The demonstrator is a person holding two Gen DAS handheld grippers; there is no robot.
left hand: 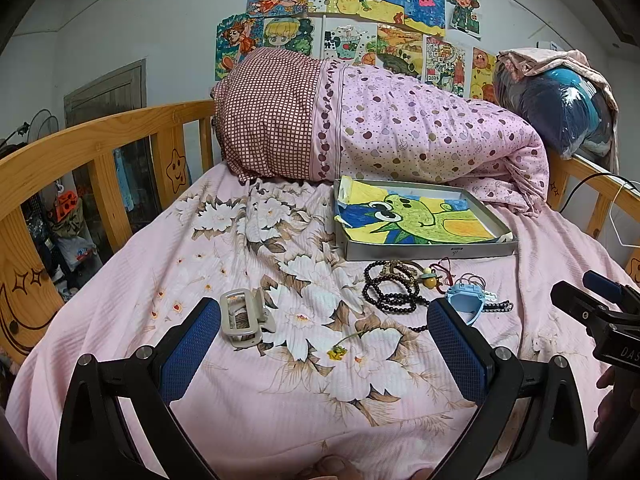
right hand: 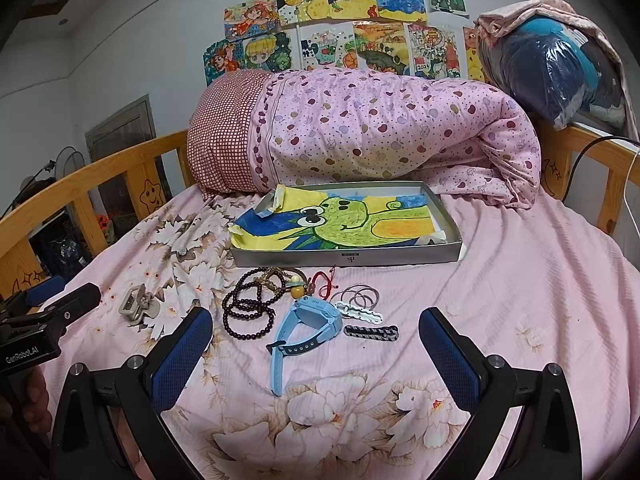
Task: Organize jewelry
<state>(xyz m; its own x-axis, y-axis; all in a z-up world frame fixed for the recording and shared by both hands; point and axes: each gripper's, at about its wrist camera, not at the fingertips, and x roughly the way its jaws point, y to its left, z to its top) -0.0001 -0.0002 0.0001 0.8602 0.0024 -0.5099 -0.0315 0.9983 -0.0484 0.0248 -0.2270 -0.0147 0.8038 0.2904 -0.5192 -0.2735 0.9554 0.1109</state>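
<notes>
A grey tin tray [right hand: 348,258] lined with a green cartoon drawing lies on the bed in front of the rolled quilt; it also shows in the left wrist view [left hand: 428,250]. In front of it lie a dark bead necklace [right hand: 246,314], a blue watch [right hand: 308,326], hair ties [right hand: 360,294], a red cord [right hand: 324,280], and a black braided band [right hand: 372,332]. A beige hair claw [left hand: 244,316] lies to the left. My left gripper [left hand: 324,344] is open, just short of the hair claw and beads [left hand: 390,294]. My right gripper [right hand: 316,354] is open around the watch strap's near side.
A rolled pink quilt [right hand: 380,132] lies behind the tray. Wooden bed rails [left hand: 96,136] run along the left and right [right hand: 600,152]. A bagged bundle [right hand: 560,64] sits at the back right. A small yellow flower [left hand: 338,352] lies on the sheet.
</notes>
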